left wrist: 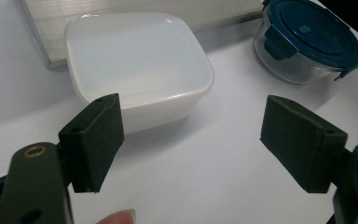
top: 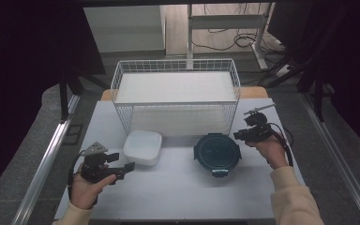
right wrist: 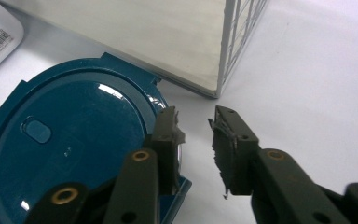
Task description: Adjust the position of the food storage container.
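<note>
Two containers sit on the white table [top: 178, 187] in front of the wire basket [top: 176, 93]: a round glass container w/ dark blue clip lid [top: 216, 153] on the right, a white square container [top: 142, 147] to its left, apart from it. Right gripper [top: 242, 135] is just beside the round container's right edge; in the right gripper view its jaws stand narrow w/ a small gap, nothing between them, one jaw over the lid's rim near a clip tab [right wrist: 175, 196], other jaw off over bare table. Left gripper [top: 130, 166] rests near the white container's front corner, jaws wide, nothing held; the left gripper view shows the white box just beyond its left jaw.

Step in hand, as I read it: right side is lining up on the round container, prob. to catch the rim or a clip.

How to do it well:
- get one jaw inside the lid edge and one outside before squeezing, else pads just slide off the smooth lid
- come in square to the rim, not skewed
- glass base is heavy & slick on this table; a sideways nudge could push it toward the basket wall, so press down, not across
- if lifting, grip at the rim, keep it level
- left gripper could steady the far side, as it's free
</note>
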Tool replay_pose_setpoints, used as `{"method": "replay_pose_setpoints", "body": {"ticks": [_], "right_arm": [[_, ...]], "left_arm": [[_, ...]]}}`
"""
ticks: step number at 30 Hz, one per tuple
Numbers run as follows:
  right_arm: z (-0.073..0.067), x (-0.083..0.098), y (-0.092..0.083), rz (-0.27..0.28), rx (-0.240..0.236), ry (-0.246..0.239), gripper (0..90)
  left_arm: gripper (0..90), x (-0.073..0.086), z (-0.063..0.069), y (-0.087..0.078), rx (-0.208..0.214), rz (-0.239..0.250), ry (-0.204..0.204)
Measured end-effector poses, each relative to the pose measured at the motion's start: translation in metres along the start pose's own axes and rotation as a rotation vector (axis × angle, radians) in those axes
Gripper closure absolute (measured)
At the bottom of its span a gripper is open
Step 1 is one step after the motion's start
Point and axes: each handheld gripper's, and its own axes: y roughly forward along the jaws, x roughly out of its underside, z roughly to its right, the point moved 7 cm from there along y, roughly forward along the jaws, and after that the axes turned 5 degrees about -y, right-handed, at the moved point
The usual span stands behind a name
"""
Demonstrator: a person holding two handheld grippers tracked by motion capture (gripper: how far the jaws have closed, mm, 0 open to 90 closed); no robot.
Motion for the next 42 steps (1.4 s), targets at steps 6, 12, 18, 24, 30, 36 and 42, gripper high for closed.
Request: {"method": "replay_pose_setpoints", "body": {"ticks": [6, 12, 18, 24, 30, 36, 42], "right_arm": [[0.004, 0.003, 0.012, -0.047, 0.000, -0.024, 81.7], [0.003, 0.002, 0.019, -0.060, 0.001, -0.046, 89.0], [0.002, 0.004, 0.030, -0.088, -0.002, -0.067, 89.2], [-0.001, 0.005, 0.036, -0.098, 0.003, -0.109, 89.4], [-0.003, 0.005, 0.035, -0.103, 0.021, -0.137, 89.5], [-0.005, 0.007, 0.033, -0.107, 0.047, -0.176, 89.6], [-0.006, 0.007, 0.033, -0.104, 0.048, -0.190, 89.7]], "left_arm": [[20.8, 0.001, 0.000, 0.002, -0.001, -0.006, 0.004], [20.6, 0.001, -0.001, 0.002, -0.001, -0.006, 0.005], [20.6, 0.001, -0.002, 0.000, -0.003, -0.006, 0.006], [20.6, 0.002, -0.003, 0.000, -0.002, -0.006, 0.008], [20.6, 0.002, -0.005, 0.000, -0.006, -0.005, 0.005], [20.6, 0.003, -0.003, 0.003, -0.009, -0.013, 0.010], [20.6, 0.004, -0.003, 0.004, -0.010, -0.018, 0.013]]}}
